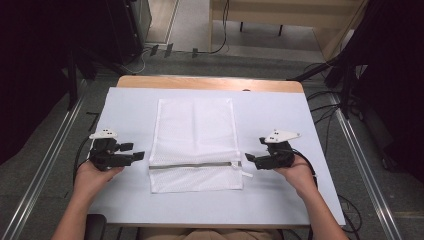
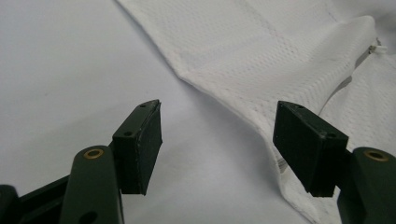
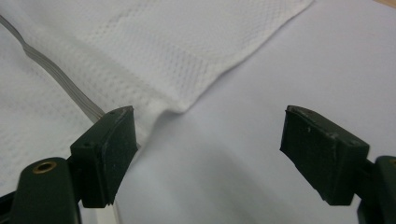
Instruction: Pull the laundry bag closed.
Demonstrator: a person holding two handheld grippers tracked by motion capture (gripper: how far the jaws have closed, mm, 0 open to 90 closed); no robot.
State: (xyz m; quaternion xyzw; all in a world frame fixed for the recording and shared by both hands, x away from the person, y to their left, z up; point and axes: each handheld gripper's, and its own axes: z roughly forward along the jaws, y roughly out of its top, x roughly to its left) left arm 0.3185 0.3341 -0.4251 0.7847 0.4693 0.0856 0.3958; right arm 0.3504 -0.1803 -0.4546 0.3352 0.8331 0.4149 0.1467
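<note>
A white mesh laundry bag (image 1: 195, 145) lies flat in the middle of the table, with a grey zipper (image 1: 195, 165) running across its near part. My left gripper (image 1: 136, 151) sits just left of the bag's edge, jaws open and empty. In the left gripper view the bag's edge (image 2: 261, 70) lies just beyond the left gripper (image 2: 217, 140), whose jaws stand wide apart. My right gripper (image 1: 251, 152) sits just right of the bag by the zipper's end, open and empty. The right gripper view shows the bag's mesh (image 3: 154, 51) and zipper (image 3: 60, 79) ahead of the right gripper (image 3: 208, 149).
A white sheet (image 1: 280, 190) covers the wooden table (image 1: 210, 82). Metal rails (image 1: 45, 165) run along both sides on the grey floor. Cables (image 1: 325, 100) and dark stands crowd the back right.
</note>
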